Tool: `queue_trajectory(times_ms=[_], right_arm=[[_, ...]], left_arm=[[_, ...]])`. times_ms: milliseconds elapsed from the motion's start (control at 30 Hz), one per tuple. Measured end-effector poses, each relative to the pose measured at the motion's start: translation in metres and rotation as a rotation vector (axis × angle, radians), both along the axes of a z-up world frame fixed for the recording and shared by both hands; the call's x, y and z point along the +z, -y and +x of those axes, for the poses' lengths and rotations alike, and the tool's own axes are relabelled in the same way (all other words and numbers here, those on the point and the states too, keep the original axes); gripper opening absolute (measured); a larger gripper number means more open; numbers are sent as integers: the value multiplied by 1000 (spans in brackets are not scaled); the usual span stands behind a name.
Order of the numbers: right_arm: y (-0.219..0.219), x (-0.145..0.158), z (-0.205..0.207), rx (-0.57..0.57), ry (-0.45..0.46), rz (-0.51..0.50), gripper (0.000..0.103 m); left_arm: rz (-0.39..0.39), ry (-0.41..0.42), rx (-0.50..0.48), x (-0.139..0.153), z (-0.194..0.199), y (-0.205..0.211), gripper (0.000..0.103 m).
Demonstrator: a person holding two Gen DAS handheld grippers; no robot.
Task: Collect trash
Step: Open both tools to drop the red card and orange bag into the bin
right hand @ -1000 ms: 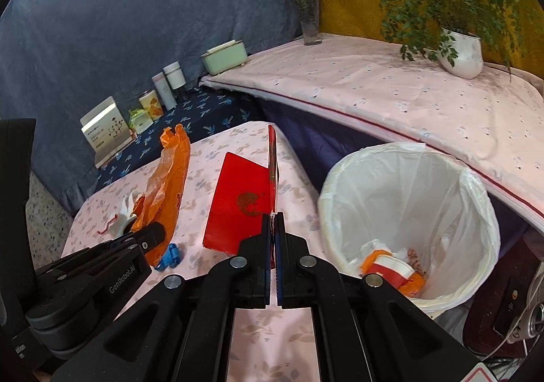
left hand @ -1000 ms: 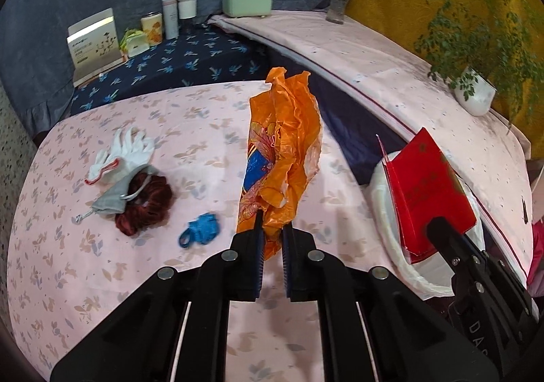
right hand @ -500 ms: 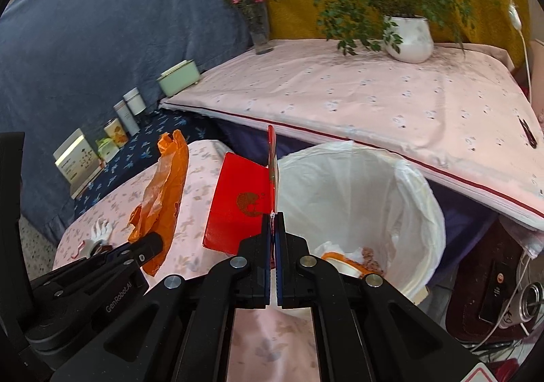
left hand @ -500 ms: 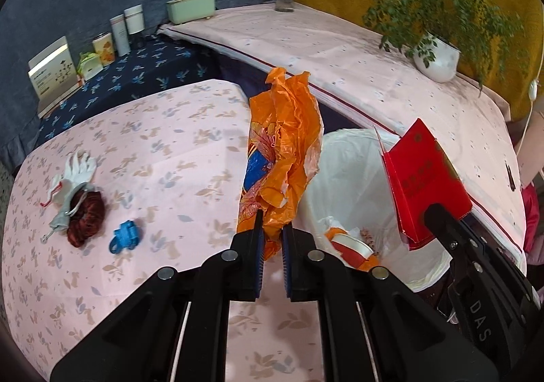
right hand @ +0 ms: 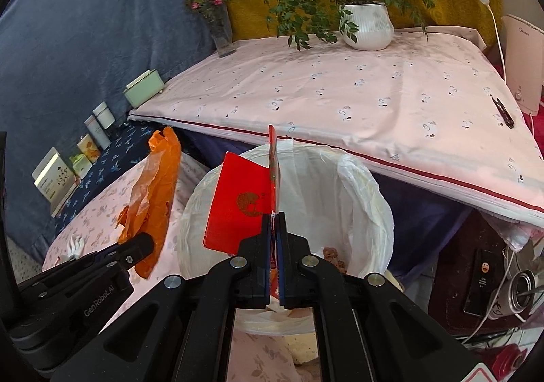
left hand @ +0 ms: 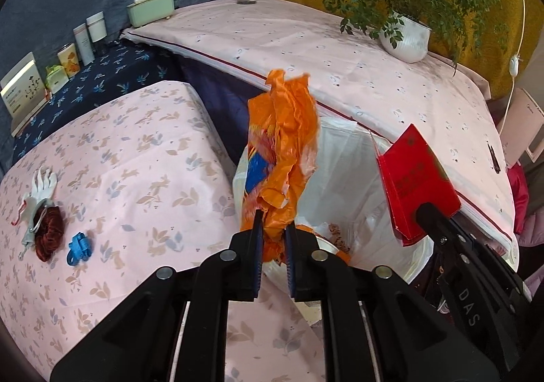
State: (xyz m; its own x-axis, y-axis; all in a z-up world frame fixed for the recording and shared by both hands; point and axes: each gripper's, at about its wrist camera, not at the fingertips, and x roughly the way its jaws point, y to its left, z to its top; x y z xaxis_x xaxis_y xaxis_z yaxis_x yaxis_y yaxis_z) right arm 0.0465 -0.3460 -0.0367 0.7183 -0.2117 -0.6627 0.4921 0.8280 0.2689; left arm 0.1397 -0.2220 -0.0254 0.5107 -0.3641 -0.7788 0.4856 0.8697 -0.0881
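Note:
My left gripper [left hand: 272, 239] is shut on a crumpled orange plastic wrapper [left hand: 282, 150], held upright over the near rim of the white-lined trash bin [left hand: 343, 157]. My right gripper [right hand: 274, 229] is shut on a red paper envelope [right hand: 238, 208], held above the bin [right hand: 360, 191] opening. The wrapper also shows in the right wrist view [right hand: 156, 188], left of the bin. The red envelope shows in the left wrist view [left hand: 414, 178], over the bin's right side. Trash lies at the bin's bottom [left hand: 335, 232].
On the pink floral table [left hand: 136, 178] lie a white glove [left hand: 42, 183], a dark red scrunchie [left hand: 49, 237] and a blue clip [left hand: 79, 247]. A raised pink-covered surface [right hand: 374, 103] behind the bin carries a potted plant [right hand: 367, 25], a vase [right hand: 221, 31] and a green box [right hand: 142, 93].
Both grippers have moved right from over the table to the bin, carrying the wrapper and the envelope. The bin now sits right under them. Both stay shut.

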Motion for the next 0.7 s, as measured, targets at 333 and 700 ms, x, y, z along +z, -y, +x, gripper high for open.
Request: queue_trajectory(times_ms=[333, 700], right_arm=[[1, 1, 1, -11, 8, -5, 32], [-16, 8, 3, 1, 14, -26, 43]], left_arm=[[3, 30, 32, 3, 2, -3, 57], [-11, 17, 82, 2, 7, -27, 57]])
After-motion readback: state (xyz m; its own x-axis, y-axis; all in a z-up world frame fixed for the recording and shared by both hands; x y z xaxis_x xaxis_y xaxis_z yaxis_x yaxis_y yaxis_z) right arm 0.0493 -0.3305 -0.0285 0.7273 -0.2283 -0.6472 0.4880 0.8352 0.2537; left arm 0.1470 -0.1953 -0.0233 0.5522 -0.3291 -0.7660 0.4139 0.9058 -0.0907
